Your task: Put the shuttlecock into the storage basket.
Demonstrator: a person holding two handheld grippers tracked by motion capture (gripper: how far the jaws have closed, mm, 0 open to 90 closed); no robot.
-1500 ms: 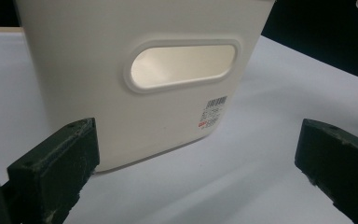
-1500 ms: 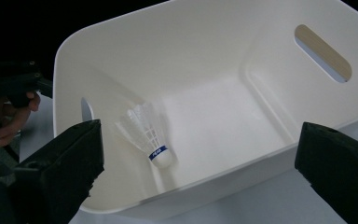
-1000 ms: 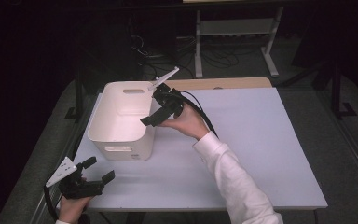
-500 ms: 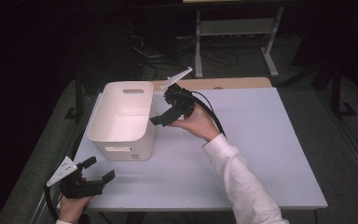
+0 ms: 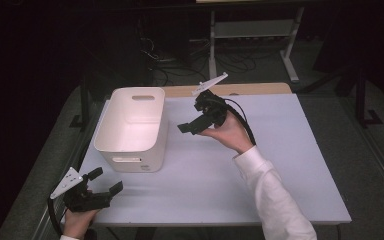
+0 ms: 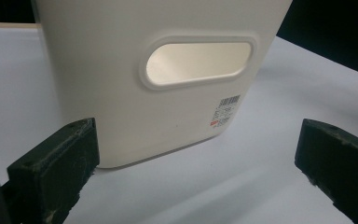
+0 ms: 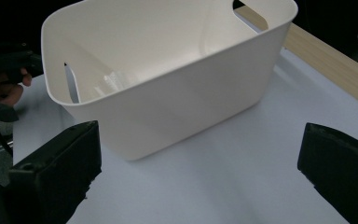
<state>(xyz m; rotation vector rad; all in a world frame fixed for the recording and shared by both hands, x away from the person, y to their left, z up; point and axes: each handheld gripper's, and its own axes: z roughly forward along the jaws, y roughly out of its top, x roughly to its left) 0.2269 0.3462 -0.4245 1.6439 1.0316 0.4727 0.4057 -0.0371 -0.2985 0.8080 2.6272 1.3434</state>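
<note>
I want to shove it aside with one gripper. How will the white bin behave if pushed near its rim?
The white bin looks like thin, smooth plastic and holds almost nothing, so it is probably light and would slide easily on the table. It is tall with a narrower base, so a high push might tip it; pushing low seems safer.

A white plastic bin [image 5: 132, 125] stands upright and open-topped on the table [image 5: 240, 175], toward its left edge, far half. It has rounded corners, a slot handle in each short end, a barcode sticker low on the near end.
</note>
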